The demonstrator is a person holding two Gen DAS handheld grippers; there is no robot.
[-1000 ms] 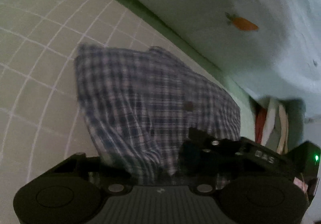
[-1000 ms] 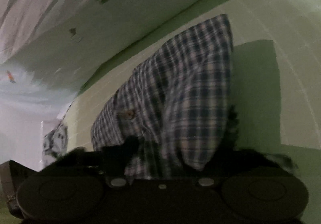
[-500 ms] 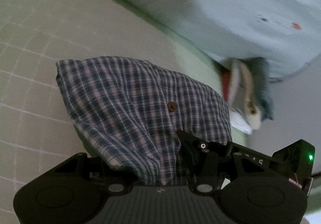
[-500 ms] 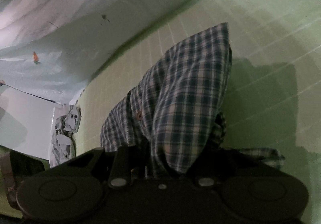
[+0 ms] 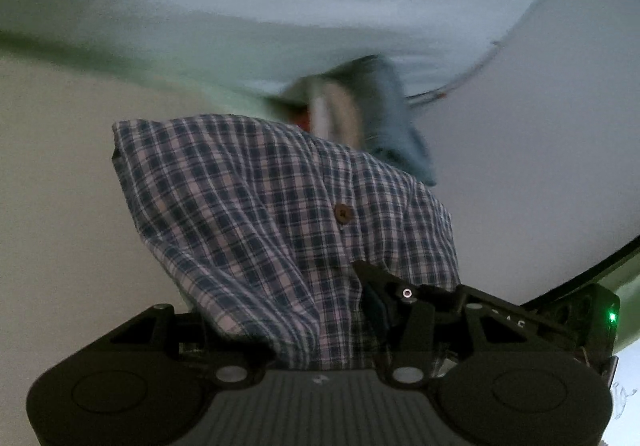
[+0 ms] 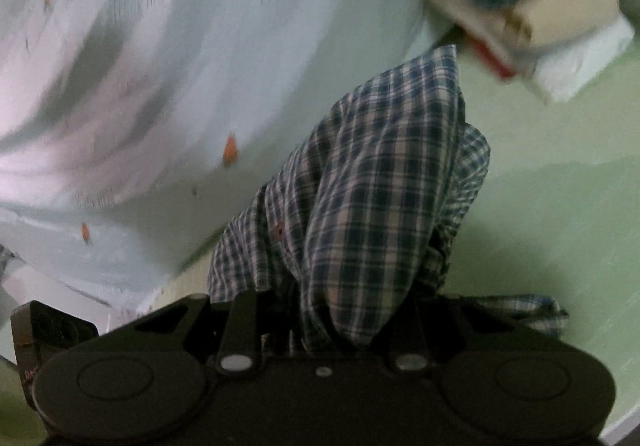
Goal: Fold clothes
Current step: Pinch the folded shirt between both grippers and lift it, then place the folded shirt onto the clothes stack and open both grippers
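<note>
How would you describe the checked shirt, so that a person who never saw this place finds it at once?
Start from the pale green bed surface below the white sheet with small orange carrots. In front of the stack of folded clothes, one garment hangs bunched from both grippers. This checked shirt alone is blue and white plaid with a brown button; the stacked pieces are plain.

The plaid shirt point(image 5: 280, 214) is thin woven cloth, matt and softly creased, with a dull brown button point(image 5: 343, 213). The left hand-held gripper point(image 5: 320, 326) is matt black plastic with a ribbed grey panel and small shiny metal pins. The bed point(image 6: 560, 206) wears matt green cloth. The stack of folded clothes point(image 6: 540, 18) looks like soft fabric. The carrot-print sheet point(image 6: 160, 86) is smooth, pale cloth.
</note>
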